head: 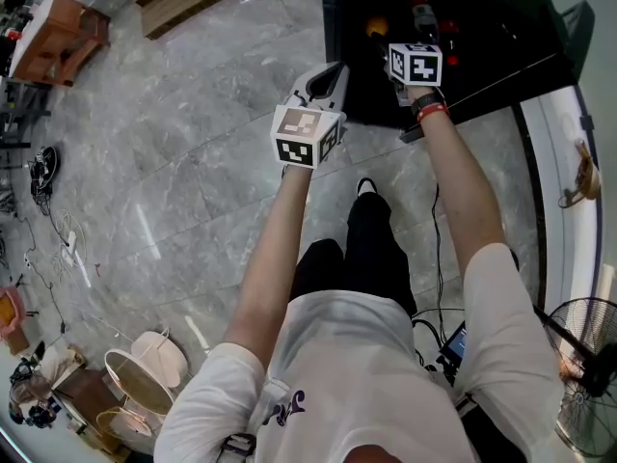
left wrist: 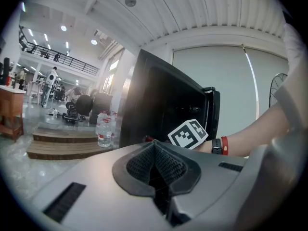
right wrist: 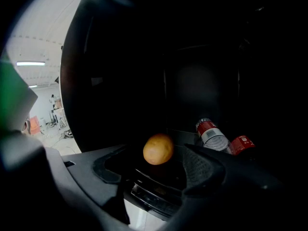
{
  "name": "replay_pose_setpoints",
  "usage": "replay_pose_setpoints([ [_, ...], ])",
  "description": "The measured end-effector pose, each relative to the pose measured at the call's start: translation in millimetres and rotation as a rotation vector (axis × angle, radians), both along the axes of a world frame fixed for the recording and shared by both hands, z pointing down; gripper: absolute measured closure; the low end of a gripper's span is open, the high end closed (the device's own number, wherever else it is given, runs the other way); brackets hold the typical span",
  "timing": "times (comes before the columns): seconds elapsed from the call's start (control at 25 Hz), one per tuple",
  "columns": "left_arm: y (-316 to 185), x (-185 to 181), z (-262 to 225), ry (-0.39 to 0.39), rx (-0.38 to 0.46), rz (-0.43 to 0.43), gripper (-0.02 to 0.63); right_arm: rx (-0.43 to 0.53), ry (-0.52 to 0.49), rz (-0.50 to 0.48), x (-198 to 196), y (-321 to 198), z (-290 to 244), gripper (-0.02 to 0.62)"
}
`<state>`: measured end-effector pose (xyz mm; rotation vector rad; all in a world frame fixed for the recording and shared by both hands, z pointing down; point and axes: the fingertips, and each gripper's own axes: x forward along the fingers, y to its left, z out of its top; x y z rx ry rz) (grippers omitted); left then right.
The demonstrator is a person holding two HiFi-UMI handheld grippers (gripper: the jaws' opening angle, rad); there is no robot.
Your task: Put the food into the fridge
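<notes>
Marble floor [head: 193,162] spreads wide on my left. My right gripper [right wrist: 156,171] reaches into the dark fridge [right wrist: 110,81], jaws wide apart, the orange [right wrist: 158,149] lying loose just beyond them near a bottle [right wrist: 211,134]. My left gripper [left wrist: 156,167] hangs outside, jaws closed, empty.

The fridge [head: 482,66] is black inside and out; in it lie an orange-yellow round fruit [right wrist: 158,149], a clear bottle [right wrist: 211,134] with a red label and a small red container [right wrist: 242,144]. In front of the fridge the floor [head: 193,162] is grey marble with pale veins, and both marker cubes [head: 307,135] bear black-and-white squares. The wrist at the fridge wears a black watch [head: 424,99] and a red band [head: 434,112]; the shirt [head: 347,374] is white, the trousers [head: 371,239] black.
</notes>
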<state>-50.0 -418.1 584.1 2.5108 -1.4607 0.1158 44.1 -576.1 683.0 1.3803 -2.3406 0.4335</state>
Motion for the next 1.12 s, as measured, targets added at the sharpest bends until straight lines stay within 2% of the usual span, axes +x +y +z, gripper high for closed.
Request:
replay_pose_setpoints([
  [0.44, 32.2, 25.9, -38.5, -0.005, -0.017, 0.056, 0.588, -0.027, 0.003, 0.027, 14.8, 47.3, -38.7, 0.276],
  [0.72, 51.2, 29.6, -66.2, 0.008, -0.044, 0.067, 0.588, -0.057, 0.026, 0.035, 25.6, 82.2, -62.3, 0.287],
  [1.12, 73.8, 29.0, -101.8, -0.010, -0.077, 0.085, 0.588, -0.098, 0.054, -0.017, 31.1, 120.3, -94.2, 0.306],
])
